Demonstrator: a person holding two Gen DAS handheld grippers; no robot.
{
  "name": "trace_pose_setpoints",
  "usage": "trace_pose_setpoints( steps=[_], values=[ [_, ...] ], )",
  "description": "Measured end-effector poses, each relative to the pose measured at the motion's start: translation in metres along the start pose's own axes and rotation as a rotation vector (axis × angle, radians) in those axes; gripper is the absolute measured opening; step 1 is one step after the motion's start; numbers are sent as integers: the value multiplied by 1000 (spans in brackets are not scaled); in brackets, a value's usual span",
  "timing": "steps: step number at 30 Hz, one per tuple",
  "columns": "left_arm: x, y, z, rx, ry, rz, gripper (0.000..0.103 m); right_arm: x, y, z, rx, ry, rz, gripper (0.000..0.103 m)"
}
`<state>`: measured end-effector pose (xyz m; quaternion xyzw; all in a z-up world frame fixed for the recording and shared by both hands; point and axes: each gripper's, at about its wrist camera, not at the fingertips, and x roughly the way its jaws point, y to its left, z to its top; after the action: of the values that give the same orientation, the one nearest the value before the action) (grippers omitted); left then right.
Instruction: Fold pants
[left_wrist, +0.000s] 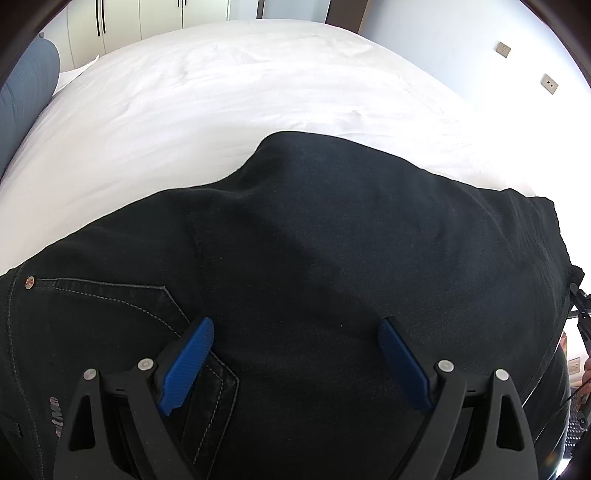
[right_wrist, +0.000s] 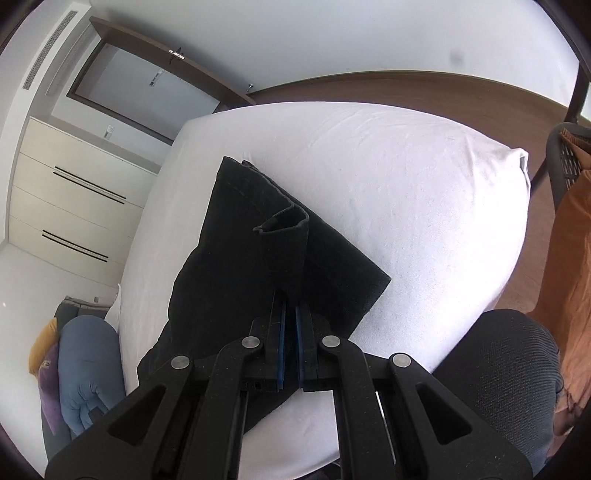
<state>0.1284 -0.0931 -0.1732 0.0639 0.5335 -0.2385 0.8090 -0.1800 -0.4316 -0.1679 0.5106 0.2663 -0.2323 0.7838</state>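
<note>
the white bed (right_wrist: 406, 192) carries the black pants (left_wrist: 332, 240), spread near its edge: heavy, limp denim that i judge will sag unless taken at a hem or the waistband. the right tongs (right_wrist: 290, 325) are clamped on a leg end, lifting it, while the left tongs (left_wrist: 295, 354) stand wide over the pocket area, gripping nothing.

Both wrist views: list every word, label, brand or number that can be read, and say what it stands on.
No text here can be read with certainty.
Pale print on the black pants, at the lower left of the left wrist view: cut off and sideways, unreadable.
Small sign above the door: too small.
Paper on the door: too small.
</note>
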Motion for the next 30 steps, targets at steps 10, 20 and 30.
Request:
trace_pose_setpoints(
  steps=[10,20,30],
  values=[
    [-18,-21,0,7,-1,23,92,-26,-34,-17,54,-17,-45,1],
    [-35,-26,-22,3,-64,-49,92,-51,-7,-5,-11,38,15,3],
    [-32,-25,-25,-20,-67,-71,92,-26,-36,-13,219,62,170,79]
  ],
)
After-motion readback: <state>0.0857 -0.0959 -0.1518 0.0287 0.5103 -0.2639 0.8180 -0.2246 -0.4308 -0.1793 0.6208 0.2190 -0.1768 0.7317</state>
